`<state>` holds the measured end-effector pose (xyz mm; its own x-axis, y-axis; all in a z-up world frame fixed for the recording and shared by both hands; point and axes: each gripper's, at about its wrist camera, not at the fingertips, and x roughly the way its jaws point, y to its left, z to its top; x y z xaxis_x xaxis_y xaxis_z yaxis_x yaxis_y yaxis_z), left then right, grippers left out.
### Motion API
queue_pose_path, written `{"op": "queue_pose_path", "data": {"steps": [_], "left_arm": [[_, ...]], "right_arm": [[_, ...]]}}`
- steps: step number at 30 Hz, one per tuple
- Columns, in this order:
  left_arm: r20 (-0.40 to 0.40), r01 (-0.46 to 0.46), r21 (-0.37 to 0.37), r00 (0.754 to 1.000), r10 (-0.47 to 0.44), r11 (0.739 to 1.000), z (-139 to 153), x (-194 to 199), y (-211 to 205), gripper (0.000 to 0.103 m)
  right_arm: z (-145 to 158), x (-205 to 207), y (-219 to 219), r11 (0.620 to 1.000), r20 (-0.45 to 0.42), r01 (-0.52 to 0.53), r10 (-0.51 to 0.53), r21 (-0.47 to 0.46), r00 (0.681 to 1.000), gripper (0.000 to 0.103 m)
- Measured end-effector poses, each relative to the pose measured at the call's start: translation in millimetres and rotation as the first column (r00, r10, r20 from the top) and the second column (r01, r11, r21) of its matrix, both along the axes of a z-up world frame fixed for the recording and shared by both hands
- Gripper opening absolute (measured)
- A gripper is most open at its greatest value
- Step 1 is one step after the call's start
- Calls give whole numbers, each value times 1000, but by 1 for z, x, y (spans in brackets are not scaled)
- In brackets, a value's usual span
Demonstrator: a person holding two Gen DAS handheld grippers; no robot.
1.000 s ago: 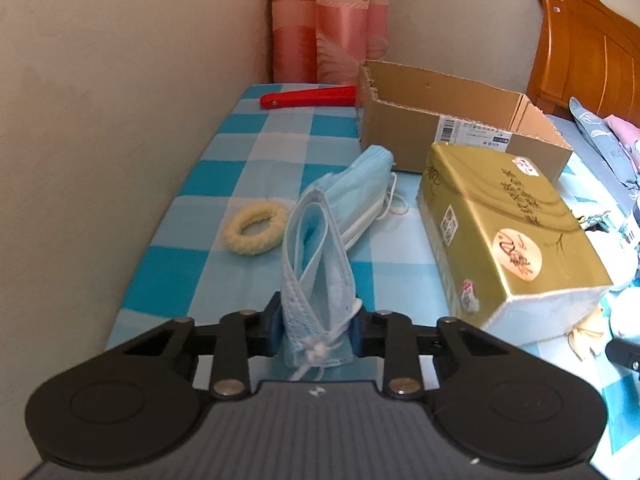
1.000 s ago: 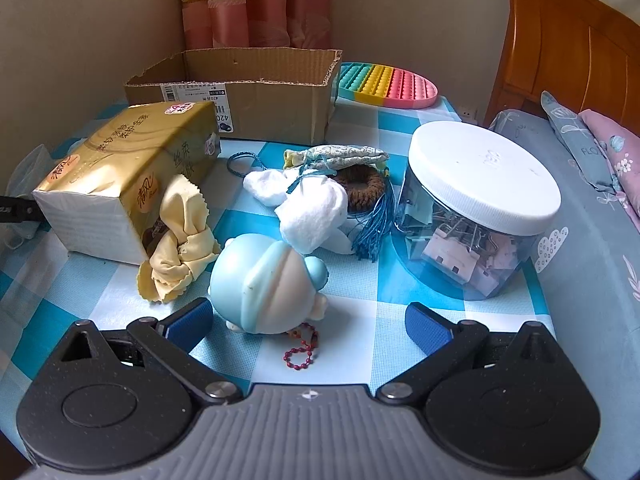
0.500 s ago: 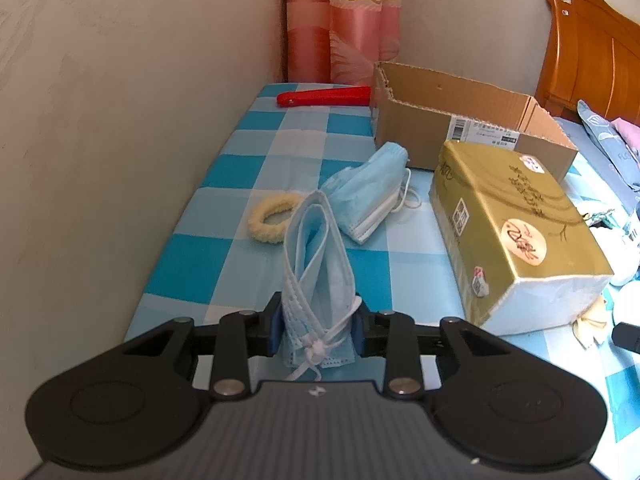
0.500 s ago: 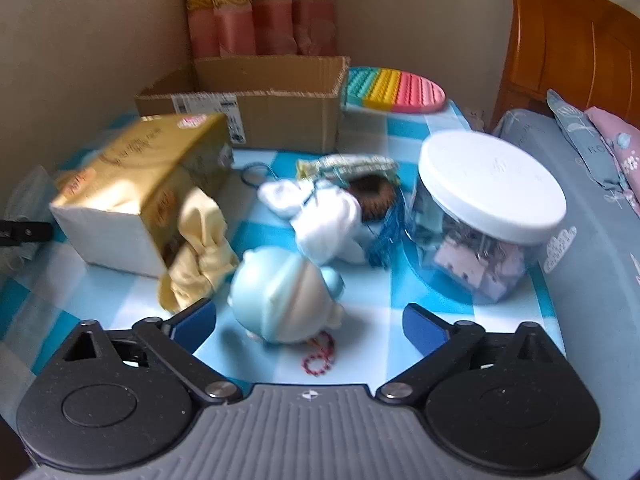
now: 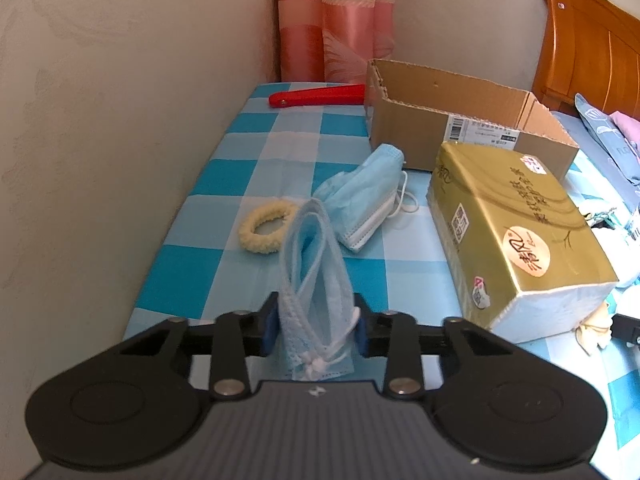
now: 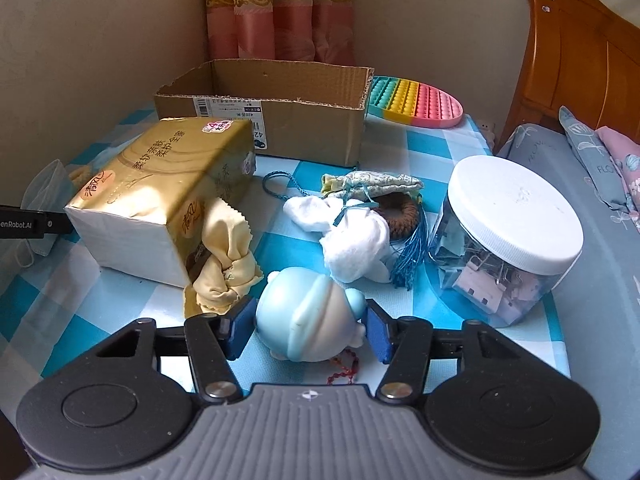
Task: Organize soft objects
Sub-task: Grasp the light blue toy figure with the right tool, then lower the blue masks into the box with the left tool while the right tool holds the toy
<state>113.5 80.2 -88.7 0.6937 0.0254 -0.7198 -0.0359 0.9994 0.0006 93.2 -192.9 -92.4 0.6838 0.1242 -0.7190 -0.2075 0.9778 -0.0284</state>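
Observation:
My left gripper [image 5: 316, 322] is shut on a folded blue face mask [image 5: 312, 264] that stands upright between its pads above the checked cloth; its jaws are closing tighter. A second blue mask [image 5: 362, 196] and a yellow scrunchie [image 5: 266, 228] lie just beyond. In the right wrist view, my right gripper [image 6: 310, 326] has a rounded light-blue soft toy [image 6: 310, 316] between its pads. The jaws are closing and the pads touch both of its sides. A white plush [image 6: 356, 236] and a yellow cloth [image 6: 224, 256] lie close by.
An open cardboard box [image 6: 280, 120] stands at the back, with a gold tissue pack [image 6: 160, 184] in front of it. A white-lidded clear jar [image 6: 512, 220] sits on the right, a rainbow bubble mat [image 6: 416, 98] behind it. A wall runs along the left; bedding [image 6: 560, 184] lies right.
The right gripper's jaws have come in from wide open to both sides of the blue toy. The left gripper still holds the mask, barely moved.

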Motion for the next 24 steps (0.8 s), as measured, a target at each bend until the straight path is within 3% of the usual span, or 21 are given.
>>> {"op": "queue_pose_path", "data": {"steps": [14, 24], "left_arm": [[39, 13, 14, 999, -13, 1000, 23, -29, -1, 25], [49, 90, -27, 995, -89, 996, 43, -56, -10, 25]], "right_arm": [[16, -25, 3, 997, 36, -73, 73, -6, 997, 61], [35, -45, -2, 992, 64, -123, 123, -4, 990, 61]]}}
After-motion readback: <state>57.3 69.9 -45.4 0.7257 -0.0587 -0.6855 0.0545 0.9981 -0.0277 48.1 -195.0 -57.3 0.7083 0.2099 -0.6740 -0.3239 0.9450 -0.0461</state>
